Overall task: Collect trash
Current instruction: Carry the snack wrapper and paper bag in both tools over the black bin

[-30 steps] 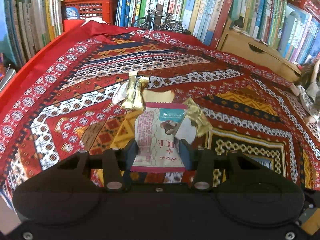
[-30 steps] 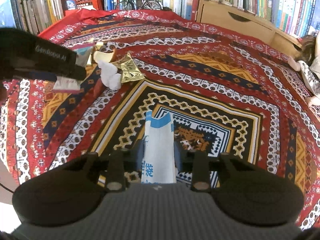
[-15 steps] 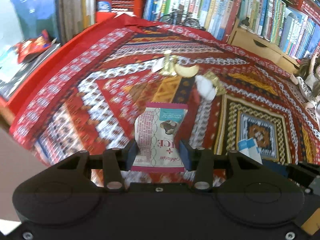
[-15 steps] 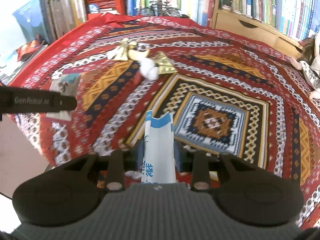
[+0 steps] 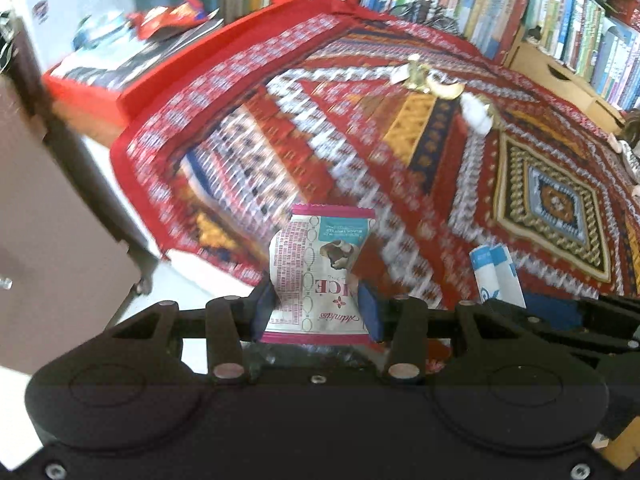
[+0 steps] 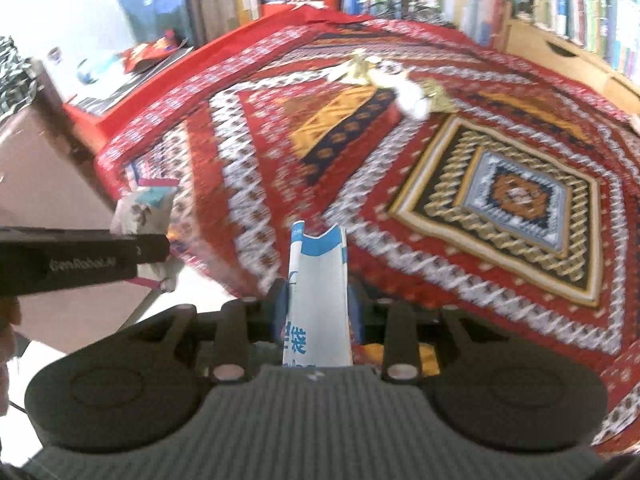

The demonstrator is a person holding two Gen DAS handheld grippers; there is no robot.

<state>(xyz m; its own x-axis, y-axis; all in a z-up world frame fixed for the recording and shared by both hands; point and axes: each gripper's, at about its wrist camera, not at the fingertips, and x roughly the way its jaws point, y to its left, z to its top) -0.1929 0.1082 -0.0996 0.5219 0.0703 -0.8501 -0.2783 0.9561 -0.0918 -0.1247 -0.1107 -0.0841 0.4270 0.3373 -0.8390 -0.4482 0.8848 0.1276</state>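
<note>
Grippers (image 5: 316, 312) (image 6: 318, 312) shifted toward cloth edge (image 5: 136, 184), wrappers (image 5: 320, 272) (image 6: 318, 300) still gripped

Each camera sits just behind its own gripper and looks forward and steeply down along the two fingers, so the black gripper body fills the 6 o'clock half of each picture. The left wrist view faces the patterned cloth (image 5: 400, 152) from its near corner, with the bookshelves (image 5: 500, 4) at 12 to 2 o'clock. The right wrist view stands just beside it, facing nearly the same way. Both share the cloth, the scraps (image 6: 400, 80) at 12 to 1 o'clock, and the books. Each also catches the other: the right gripper (image 5: 560, 312) at 4 o'clock, the left gripper (image 6: 80, 260) at 9 o'clock.
</note>
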